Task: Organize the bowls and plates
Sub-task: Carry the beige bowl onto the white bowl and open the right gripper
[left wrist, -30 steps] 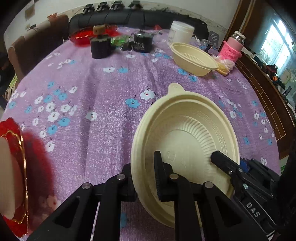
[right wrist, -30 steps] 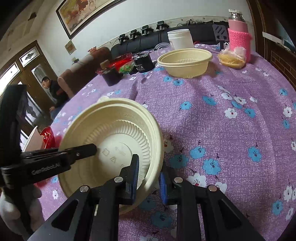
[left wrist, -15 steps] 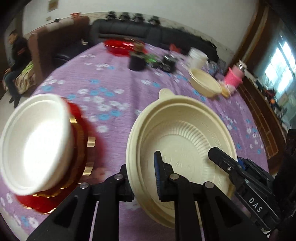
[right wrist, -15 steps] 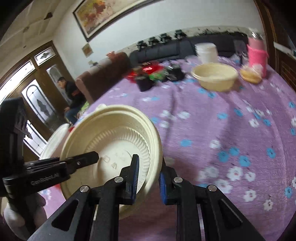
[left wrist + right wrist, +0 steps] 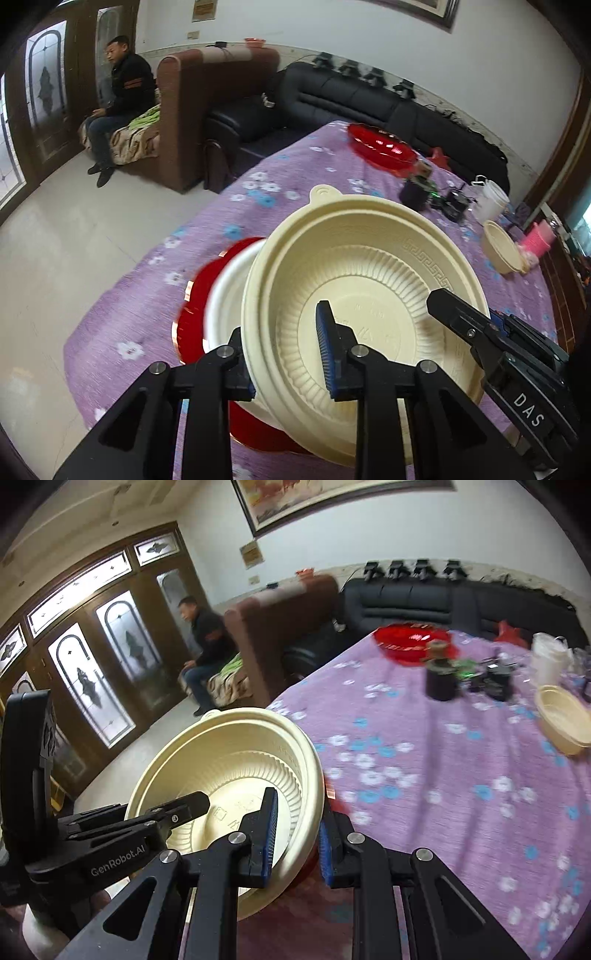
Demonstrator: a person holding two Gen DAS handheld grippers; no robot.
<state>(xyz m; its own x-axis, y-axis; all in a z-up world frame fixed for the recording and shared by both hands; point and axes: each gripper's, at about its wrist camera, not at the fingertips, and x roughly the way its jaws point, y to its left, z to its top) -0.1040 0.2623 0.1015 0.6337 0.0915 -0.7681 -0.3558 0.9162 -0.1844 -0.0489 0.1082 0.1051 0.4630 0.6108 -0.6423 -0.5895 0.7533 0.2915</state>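
Note:
A cream ribbed bowl (image 5: 369, 288) (image 5: 221, 760) hangs tilted between both grippers, over a white bowl (image 5: 229, 288) that sits on a red gold-edged plate (image 5: 195, 295) near the table's edge. My left gripper (image 5: 282, 332) straddles the cream bowl's near rim. Its jaws are opening, and the inner pad (image 5: 325, 350) stands slightly off the wall. My right gripper (image 5: 297, 812) is shut on the opposite rim, one pad inside and one outside. Each gripper shows in the other's view.
On the purple flowered tablecloth (image 5: 295, 177) stand a second cream bowl (image 5: 502, 247), a red dish (image 5: 380, 146), a dark cup (image 5: 415, 192), a white tub (image 5: 491, 199) and a pink bottle (image 5: 537, 240). A person (image 5: 122, 92) sits beyond the table's edge, by the sofas.
Both grippers carried the cream bowl up and sideways across the table until it came over the white bowl on the red plate. The left jaws stand slightly wider.

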